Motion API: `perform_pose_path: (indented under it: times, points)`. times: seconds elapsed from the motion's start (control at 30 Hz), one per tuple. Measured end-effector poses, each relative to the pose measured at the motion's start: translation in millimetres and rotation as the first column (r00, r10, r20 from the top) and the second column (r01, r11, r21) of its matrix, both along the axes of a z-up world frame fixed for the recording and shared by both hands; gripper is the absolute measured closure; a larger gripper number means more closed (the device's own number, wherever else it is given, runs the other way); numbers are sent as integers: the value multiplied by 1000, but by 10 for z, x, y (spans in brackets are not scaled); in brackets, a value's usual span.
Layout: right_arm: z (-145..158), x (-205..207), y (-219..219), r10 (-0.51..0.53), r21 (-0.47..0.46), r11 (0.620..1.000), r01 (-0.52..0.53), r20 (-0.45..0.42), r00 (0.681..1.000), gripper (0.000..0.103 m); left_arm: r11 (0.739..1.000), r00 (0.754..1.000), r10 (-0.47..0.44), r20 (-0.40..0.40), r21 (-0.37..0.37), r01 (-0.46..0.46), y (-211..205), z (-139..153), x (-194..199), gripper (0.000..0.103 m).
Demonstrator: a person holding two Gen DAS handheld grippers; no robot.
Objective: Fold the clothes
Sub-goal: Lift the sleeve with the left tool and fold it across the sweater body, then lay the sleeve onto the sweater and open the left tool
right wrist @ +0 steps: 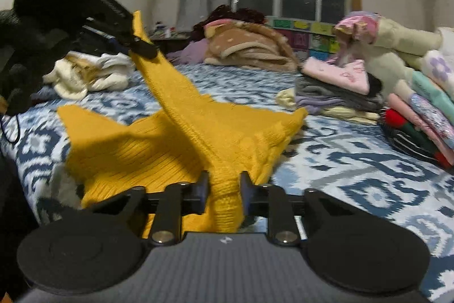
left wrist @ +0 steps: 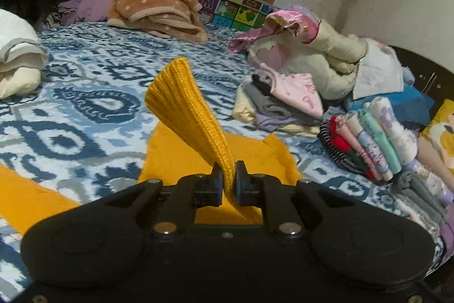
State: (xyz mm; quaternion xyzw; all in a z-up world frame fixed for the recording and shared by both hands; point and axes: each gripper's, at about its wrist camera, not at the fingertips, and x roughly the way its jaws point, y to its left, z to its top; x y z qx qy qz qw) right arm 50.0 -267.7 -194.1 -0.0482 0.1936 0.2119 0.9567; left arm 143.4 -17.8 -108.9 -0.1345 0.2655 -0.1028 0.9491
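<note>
A yellow knitted sweater (right wrist: 159,144) lies spread on the blue-and-white patterned bedspread (right wrist: 354,166). My left gripper (left wrist: 227,175) is shut on a ribbed edge of the sweater (left wrist: 181,104), which stands up in front of it. In the right wrist view the left gripper (right wrist: 136,44) shows at upper left, holding that edge raised above the bed. My right gripper (right wrist: 224,183) is shut on another ribbed edge of the same sweater, low near the bed. The fabric stretches in a band between the two grippers.
A stack of folded clothes (left wrist: 283,110) and a row of rolled garments (left wrist: 369,138) lie to the right. A heap of pale and pink bedding (left wrist: 317,53) sits behind them. A brown blanket (left wrist: 156,10) lies at the far side. A white quilt (left wrist: 17,58) lies at left.
</note>
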Motion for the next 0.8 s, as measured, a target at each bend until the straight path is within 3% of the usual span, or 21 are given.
perform_pose_path:
  times: [0.23,0.5,0.6,0.67,0.8]
  points:
    - [-4,-73,107,93,-45,995,-94,-21,995,84,999,995,38,-95,29,-36,258,-242,4,95]
    - [-81,-86,175,138,-78,986,-145,-85,987,84,996,972,64,-227,75,-48,347,-823,119,95]
    - [-30,-142,105,163,-23,986,-165,-76,984,76,998,982,52,-181,40,-45,401,-872,78,95]
    - [21,-214,34,170,6,985,-170,-48,984,66,998,988,44,-147,60,-35,392,-848,67,95]
    - [36,-201,-50,118,48,992,-117,-10,993,62,999,995,21,-97,29,-19,406,-818,43,95]
